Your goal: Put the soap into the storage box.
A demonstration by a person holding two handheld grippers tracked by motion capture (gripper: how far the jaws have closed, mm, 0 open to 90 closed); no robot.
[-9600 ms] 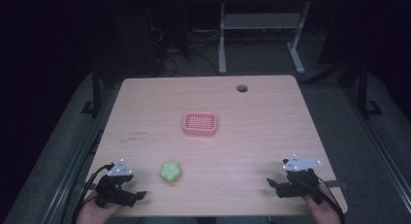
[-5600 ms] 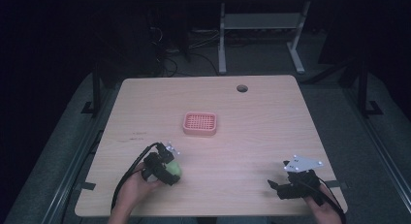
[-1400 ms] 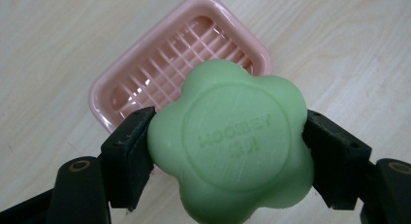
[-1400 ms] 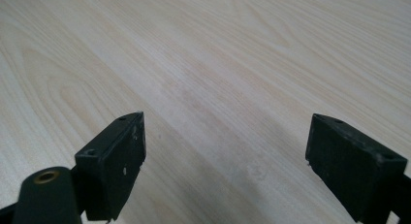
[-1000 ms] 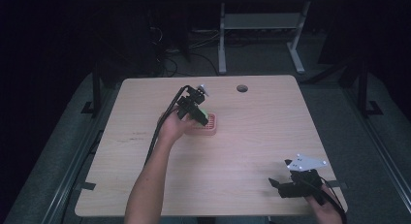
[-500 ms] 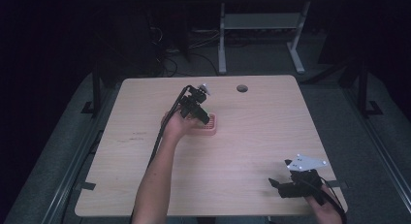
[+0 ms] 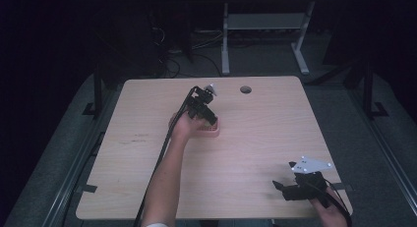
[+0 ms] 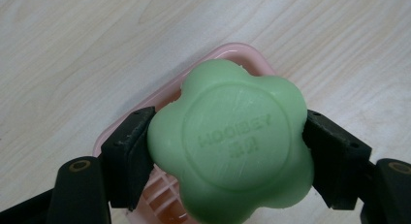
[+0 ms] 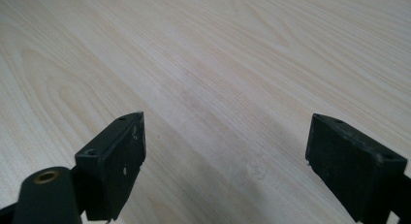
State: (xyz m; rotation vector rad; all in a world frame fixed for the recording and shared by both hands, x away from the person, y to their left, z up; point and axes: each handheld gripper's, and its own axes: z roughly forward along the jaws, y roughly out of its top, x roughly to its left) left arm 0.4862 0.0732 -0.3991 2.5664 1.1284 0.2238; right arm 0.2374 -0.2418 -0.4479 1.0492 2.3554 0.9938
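A green flower-shaped soap [image 8: 230,146] with embossed lettering sits clamped between the two black jaws of my left gripper [image 8: 228,156]. Directly under it lies a pink slotted soap dish [image 8: 145,185], seen from above in the left gripper view. From the high view, the left gripper [image 7: 205,111] hangs over the pink soap dish [image 7: 212,131] in the middle of the table, jaws pointing down. My right gripper [image 7: 287,186] rests near the table's front right corner. Its jaws stand wide apart over bare wood in the right gripper view [image 9: 225,161], with nothing between them.
The light wooden table [image 7: 147,153] has a round cable hole [image 7: 245,89] near its far edge. A black cable [image 7: 162,153] trails from the left gripper along the forearm. Beyond the table stand a white desk frame [image 7: 265,25] and dark floor.
The left gripper picked the green soap up from the front left of the table and carried it to the pink dish, lowering slightly over the last second. The right gripper stayed put.
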